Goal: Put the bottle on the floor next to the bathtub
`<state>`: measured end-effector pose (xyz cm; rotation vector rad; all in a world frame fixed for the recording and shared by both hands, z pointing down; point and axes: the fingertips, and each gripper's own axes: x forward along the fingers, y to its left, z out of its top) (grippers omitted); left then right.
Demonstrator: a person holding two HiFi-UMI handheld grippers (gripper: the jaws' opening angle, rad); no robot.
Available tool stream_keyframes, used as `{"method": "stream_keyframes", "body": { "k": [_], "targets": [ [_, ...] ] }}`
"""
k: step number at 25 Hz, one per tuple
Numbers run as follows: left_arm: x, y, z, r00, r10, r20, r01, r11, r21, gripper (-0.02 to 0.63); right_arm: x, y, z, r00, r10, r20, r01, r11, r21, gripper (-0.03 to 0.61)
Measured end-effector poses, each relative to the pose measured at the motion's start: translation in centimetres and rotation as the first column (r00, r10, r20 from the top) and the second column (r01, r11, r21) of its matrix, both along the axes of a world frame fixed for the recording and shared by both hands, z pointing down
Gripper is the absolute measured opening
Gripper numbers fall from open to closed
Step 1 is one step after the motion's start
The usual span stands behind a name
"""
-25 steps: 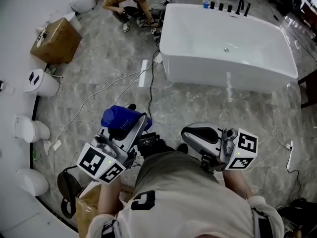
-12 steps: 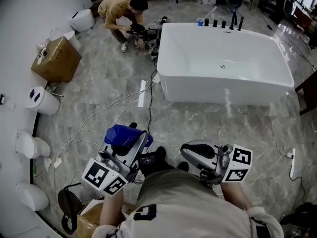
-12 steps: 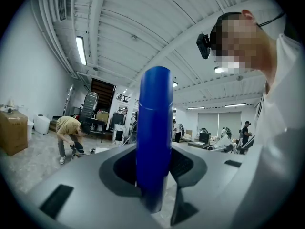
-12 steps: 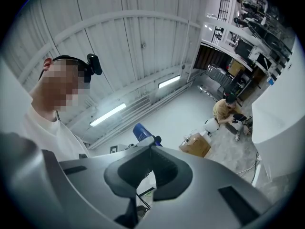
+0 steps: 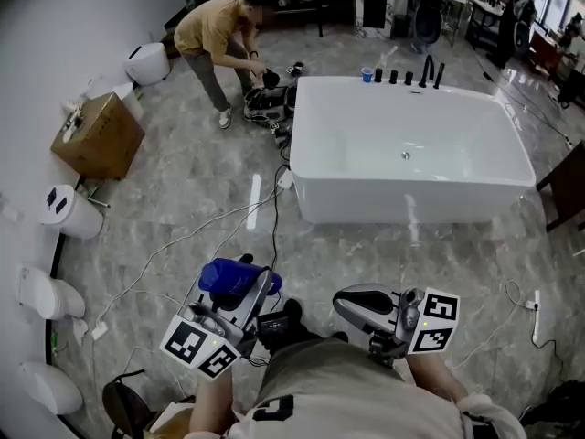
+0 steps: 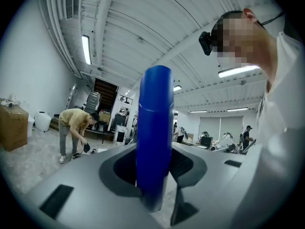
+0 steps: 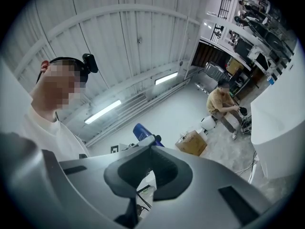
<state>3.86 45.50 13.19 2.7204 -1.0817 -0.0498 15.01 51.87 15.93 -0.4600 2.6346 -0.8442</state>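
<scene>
My left gripper (image 5: 249, 283) is shut on a blue bottle (image 5: 228, 277), holding it low in front of the body. In the left gripper view the bottle (image 6: 155, 128) stands upright between the jaws, my left gripper (image 6: 153, 187) clamped round its lower part. My right gripper (image 5: 344, 303) is beside it on the right, shut and empty. In the right gripper view my right gripper (image 7: 143, 187) holds nothing, and the blue bottle (image 7: 143, 131) shows beyond its jaws. The white bathtub (image 5: 411, 190) stands on the grey marble floor ahead, well apart from both grippers.
A person in a tan shirt (image 5: 215, 30) bends over gear near the tub's far left corner. Cables (image 5: 274, 204) run across the floor between me and the tub. A cardboard box (image 5: 99, 135) and white fixtures (image 5: 64, 213) line the left wall. Black taps (image 5: 407, 76) sit on the tub's far rim.
Both grippers have sunk a little, the bottle still in the left one. The tub now sits lower in the head view. The person at the back has risen from a crouch.
</scene>
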Motion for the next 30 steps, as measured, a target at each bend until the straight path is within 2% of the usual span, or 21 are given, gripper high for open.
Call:
{"method": "stream_keyframes", "body": {
  "k": [2, 7, 11, 20, 24, 27, 30],
  "targets": [
    [-1.3, -1.0, 0.6, 1.000, -0.010, -0.011, 0.010, 1.000, 0.000, 0.198, -1.1, -0.9, 0.4, 1.000, 0.002, -0.009, -0.002, 1.000, -0.003, 0.029],
    [-7.7, -9.2, -1.6, 0.998, -0.024, -0.060, 0.023, 0.999, -0.024, 0.198, -7.0, -8.9, -2.5, 0.999, -0.005, -0.041, 0.003, 0.999, -0.035, 0.029],
    [-11.7, -12.5, -1.4, 0.995, -0.036, -0.092, 0.034, 0.999, -0.029, 0.198, -10.9, -12.3, -2.8, 0.998, -0.019, -0.061, 0.016, 0.999, -0.050, 0.029],
    [-21.5, -16.9, 1.5, 0.980, -0.111, -0.166, 0.094, 0.990, -0.105, 0.198, -20.8, -17.3, -2.3, 0.984, -0.106, -0.142, 0.091, 0.990, -0.108, 0.029],
    [-25.2, -18.0, 2.4, 0.962, -0.201, -0.188, 0.180, 0.976, -0.119, 0.199, -23.8, -18.5, -1.3, 0.972, -0.164, -0.166, 0.141, 0.980, -0.142, 0.029],
    [-26.9, -18.4, 2.9, 0.953, -0.229, -0.196, 0.207, 0.970, -0.126, 0.199, -25.9, -19.3, -1.0, 0.963, -0.208, -0.172, 0.184, 0.972, -0.143, 0.029],
    [-27.0, -18.8, 3.3, 0.959, -0.224, -0.174, 0.202, 0.970, -0.135, 0.199, -26.6, -19.8, -1.2, 0.963, -0.213, -0.165, 0.191, 0.971, -0.141, 0.029]
  ]
}}
